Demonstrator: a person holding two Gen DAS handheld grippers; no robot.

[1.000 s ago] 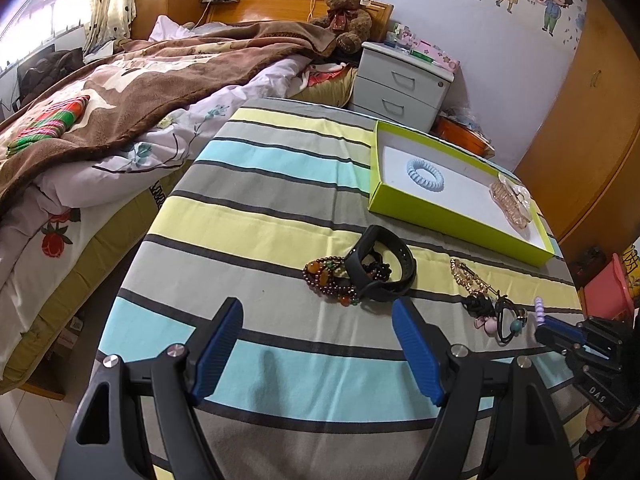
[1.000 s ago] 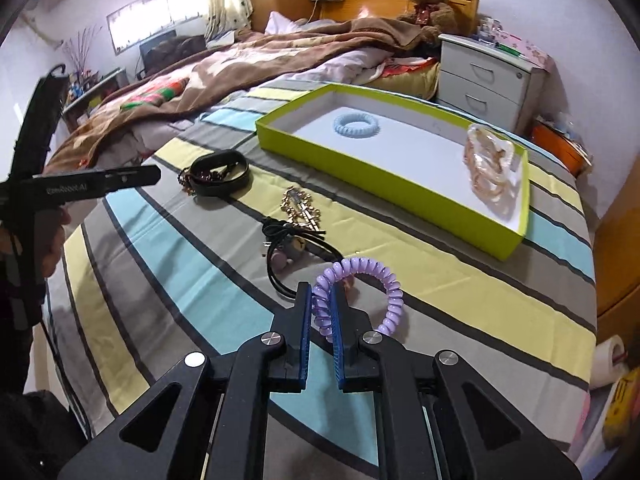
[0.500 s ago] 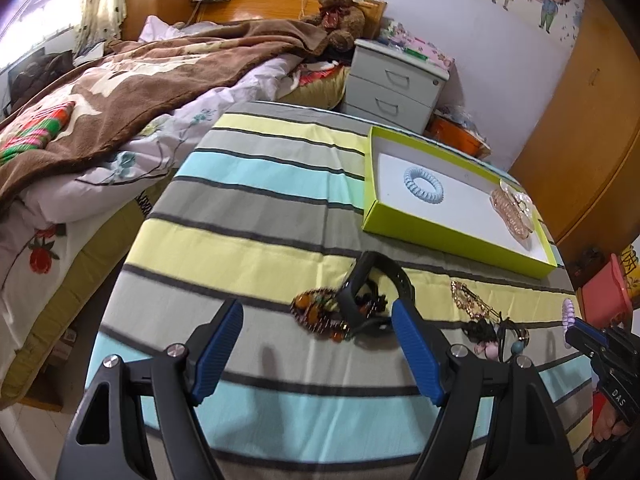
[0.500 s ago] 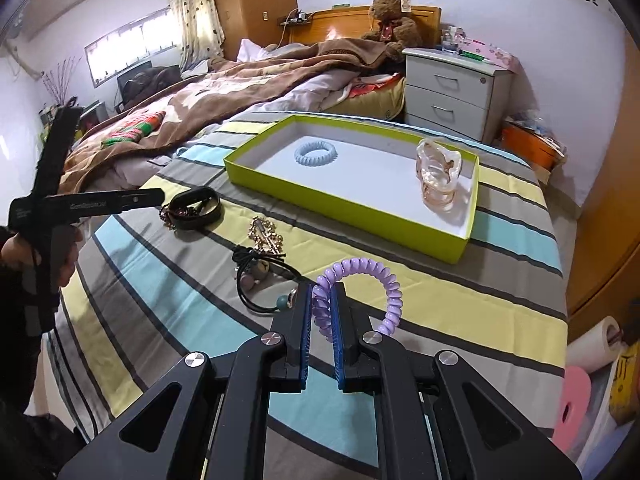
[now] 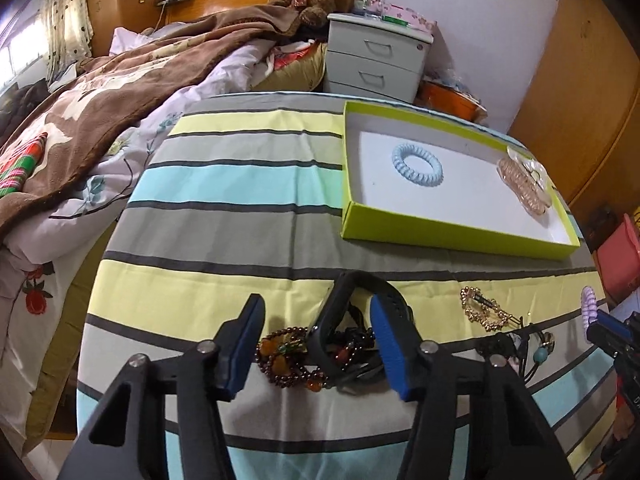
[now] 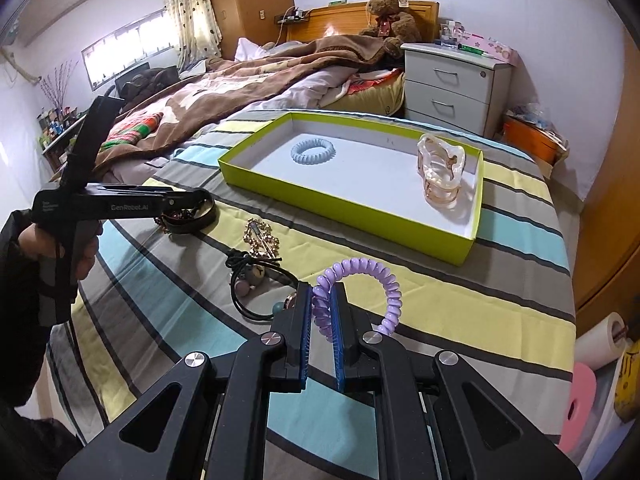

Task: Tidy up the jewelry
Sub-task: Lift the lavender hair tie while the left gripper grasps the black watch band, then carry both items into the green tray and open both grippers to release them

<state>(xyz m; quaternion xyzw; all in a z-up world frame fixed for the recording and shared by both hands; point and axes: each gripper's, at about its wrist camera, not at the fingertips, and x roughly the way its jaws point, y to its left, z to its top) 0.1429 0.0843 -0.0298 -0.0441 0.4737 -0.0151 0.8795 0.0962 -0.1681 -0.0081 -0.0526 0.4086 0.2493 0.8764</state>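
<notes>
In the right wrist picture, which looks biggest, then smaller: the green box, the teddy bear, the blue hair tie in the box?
1. green box
2. teddy bear, though it sits far back, so it may really be bigger
3. blue hair tie

Striped tablecloth point(image 5: 240, 216); lime tray point(image 5: 440, 236); lilac coil tie point(image 6: 372, 276); beads point(image 5: 280, 360) probably amber-maroon.

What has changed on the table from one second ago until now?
The left tongs have come forward over the black band and bead bracelet, and their jaws are closing around them. The right tongs stay shut on the purple spiral hair tie. The green tray and its contents are unchanged.
</notes>
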